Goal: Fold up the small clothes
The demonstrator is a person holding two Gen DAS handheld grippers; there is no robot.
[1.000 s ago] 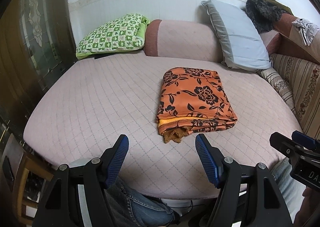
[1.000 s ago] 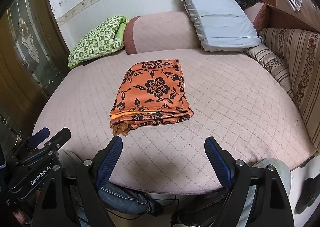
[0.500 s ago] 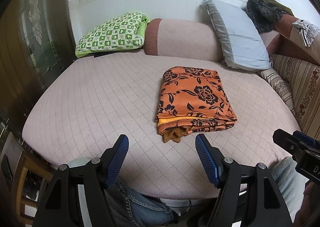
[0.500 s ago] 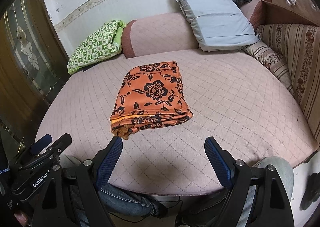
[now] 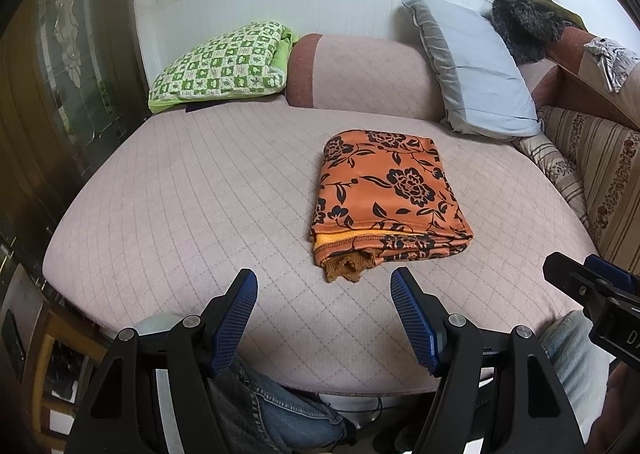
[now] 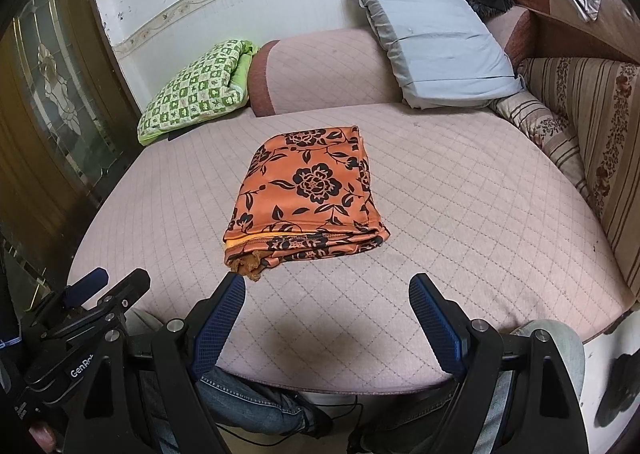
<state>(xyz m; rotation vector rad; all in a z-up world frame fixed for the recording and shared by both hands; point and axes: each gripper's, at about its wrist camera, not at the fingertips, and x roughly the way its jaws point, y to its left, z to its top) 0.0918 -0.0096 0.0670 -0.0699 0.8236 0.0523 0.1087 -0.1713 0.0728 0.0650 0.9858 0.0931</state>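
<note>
**Fold looks pretty much done**

The orange floral garment [image 5: 390,206] is already a compact rectangle, lying flat near the middle of the pink quilted bed [image 5: 192,198]. Only untidy bit: a brownish scrap of fabric poking out at the near edge, which might want a tuck. I don't see any other clothes waiting, so I'd guess little is left. Both tools sit at the bed's near edge, short of the garment: left tool [image 5: 324,314] and right tool [image 6: 326,318] each spread wide, gripping nothing. Pillows line the far side.
</note>
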